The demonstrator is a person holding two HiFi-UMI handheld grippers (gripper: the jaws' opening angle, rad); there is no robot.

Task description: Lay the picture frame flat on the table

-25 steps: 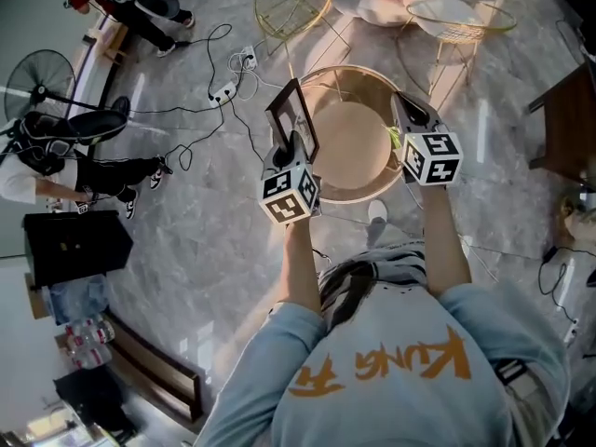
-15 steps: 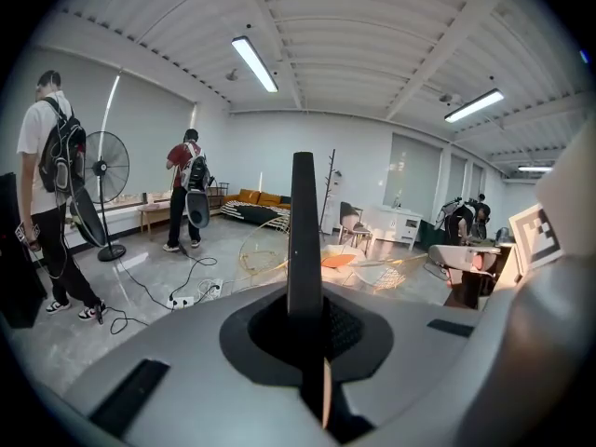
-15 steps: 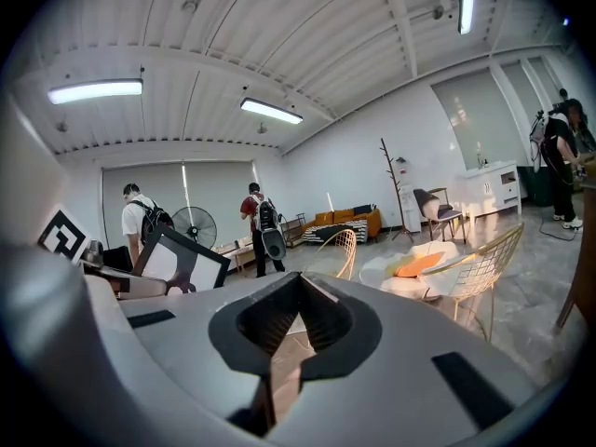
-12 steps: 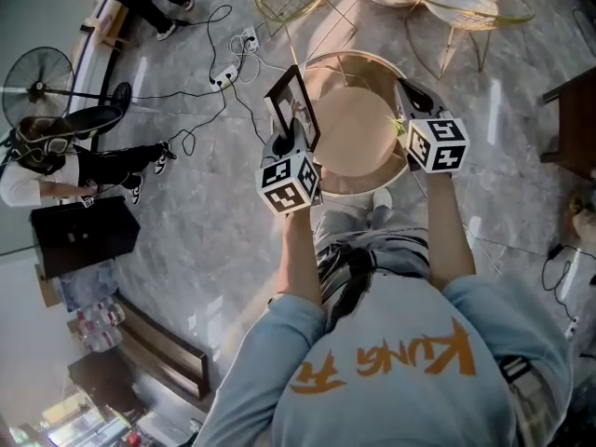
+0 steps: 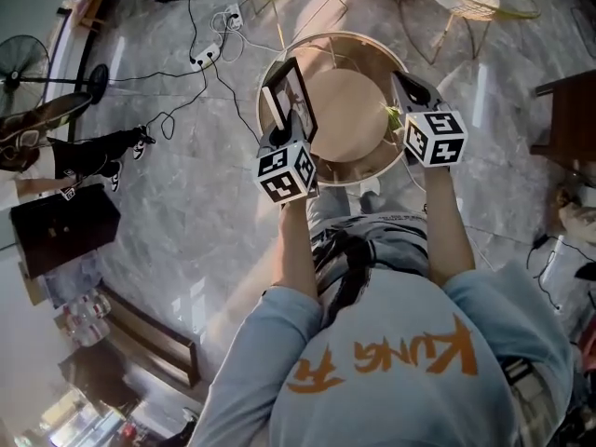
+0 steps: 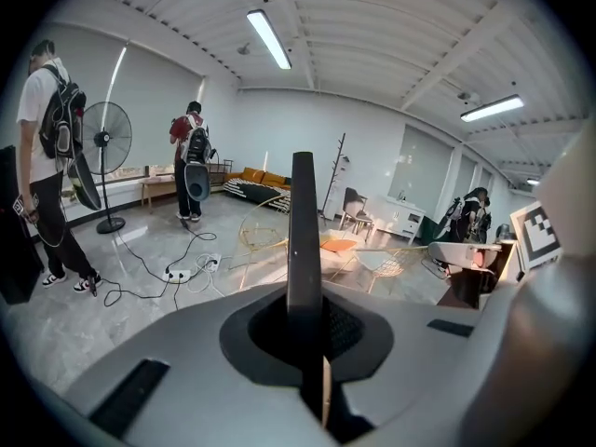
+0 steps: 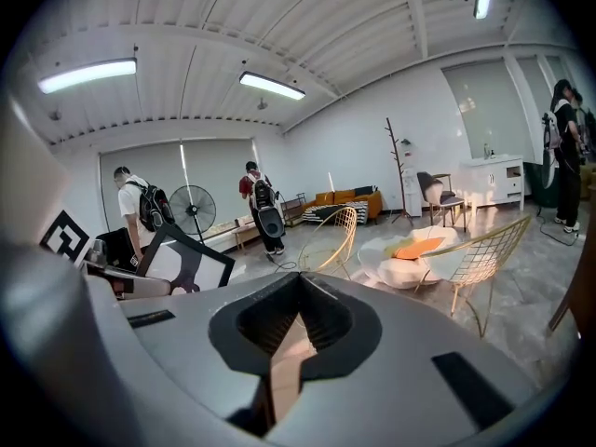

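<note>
Currently the left gripper (image 5: 278,136) has its fingers clamped together on the lower edge of the picture frame (image 5: 291,96), which appears edge-on between them in the left gripper view. The frame stands upright with a slight tilt at the left rim of the round wooden worktop (image 5: 346,119), not lying flat; whether it touches the surface cannot be determined. The right gripper (image 5: 408,88) sits at the right rim of the worktop, its fingers brought together at the tips with nothing held between them.
</note>
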